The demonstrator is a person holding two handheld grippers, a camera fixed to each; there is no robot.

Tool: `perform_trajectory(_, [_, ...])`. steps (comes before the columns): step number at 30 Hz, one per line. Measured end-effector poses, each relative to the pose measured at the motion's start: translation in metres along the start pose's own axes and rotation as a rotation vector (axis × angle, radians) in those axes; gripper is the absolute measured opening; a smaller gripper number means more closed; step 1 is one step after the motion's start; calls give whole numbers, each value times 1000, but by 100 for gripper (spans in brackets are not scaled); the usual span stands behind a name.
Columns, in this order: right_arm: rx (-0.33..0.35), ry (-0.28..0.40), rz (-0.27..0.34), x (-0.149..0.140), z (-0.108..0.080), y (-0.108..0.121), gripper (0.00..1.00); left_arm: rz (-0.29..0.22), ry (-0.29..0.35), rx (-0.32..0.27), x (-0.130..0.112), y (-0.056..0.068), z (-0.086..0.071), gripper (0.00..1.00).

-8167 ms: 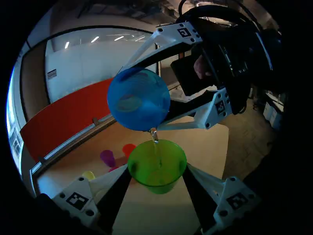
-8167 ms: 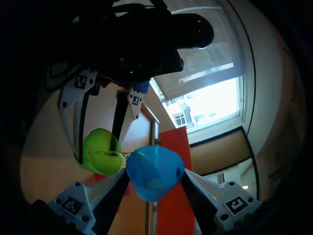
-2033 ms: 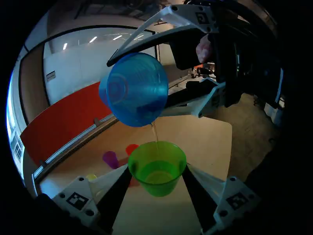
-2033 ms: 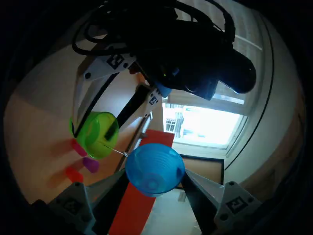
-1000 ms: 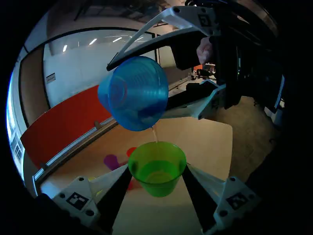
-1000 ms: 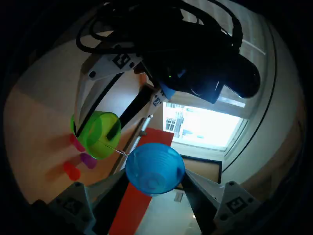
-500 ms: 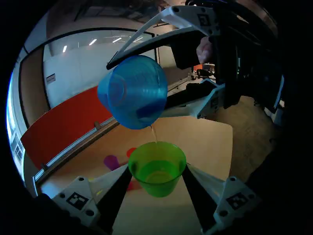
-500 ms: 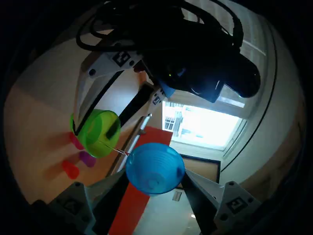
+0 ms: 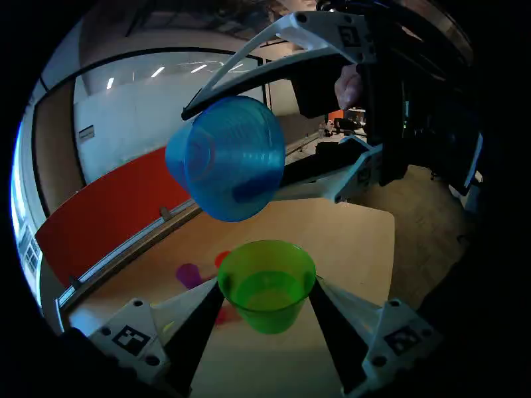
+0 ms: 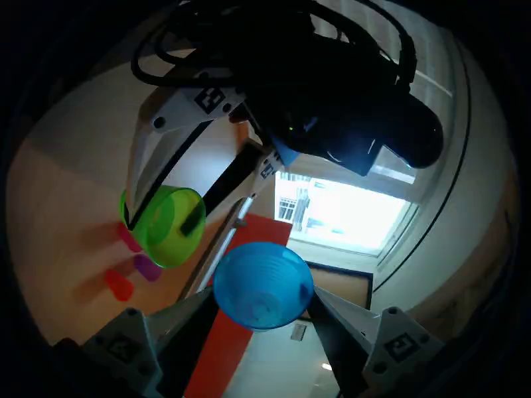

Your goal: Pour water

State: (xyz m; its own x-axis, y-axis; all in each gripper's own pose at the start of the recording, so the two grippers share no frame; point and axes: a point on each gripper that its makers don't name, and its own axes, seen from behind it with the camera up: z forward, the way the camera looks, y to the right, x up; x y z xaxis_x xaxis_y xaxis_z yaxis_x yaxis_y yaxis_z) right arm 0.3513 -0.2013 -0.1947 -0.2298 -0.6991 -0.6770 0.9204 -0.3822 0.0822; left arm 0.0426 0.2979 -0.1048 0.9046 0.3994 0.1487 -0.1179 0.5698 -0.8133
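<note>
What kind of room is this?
Probably an office or workroom, not a home kitchen: there is a big wooden table, a long red wall panel and a large window looking out at another building.

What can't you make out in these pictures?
- Any water in the blue cup: right gripper view looks into it, but tinted plastic hides any residue.
- Small cups on the table: left gripper view, partly behind the green cup, too small to tell if filled.
- Hand holding the right tongs: left gripper view, mostly hidden by their dark body.
- Outside the window: right gripper view, washed out by glare.
</note>
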Motion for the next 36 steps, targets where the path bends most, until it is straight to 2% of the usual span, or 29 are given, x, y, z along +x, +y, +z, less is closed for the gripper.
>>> perform_trajectory(9, [-5,8,8,-4,13,-5,90,-4,0,3,0,0,0,86])
perform_trajectory(15, [-17,34,69,-2,33,-12,90,-11,-6,10,-4,-1,-1,85])
perform_trajectory(24, [-11,51,280,-10,71,-32,90,-21,-20,29,-18,-2,-3,86])
perform_trajectory(31, [4,62,502,-20,99,-42,90,-34,-19,47,-24,-6,-6,86])
perform_trajectory(36, [12,69,667,-29,112,-47,90,-45,-8,63,-26,-10,-7,86])
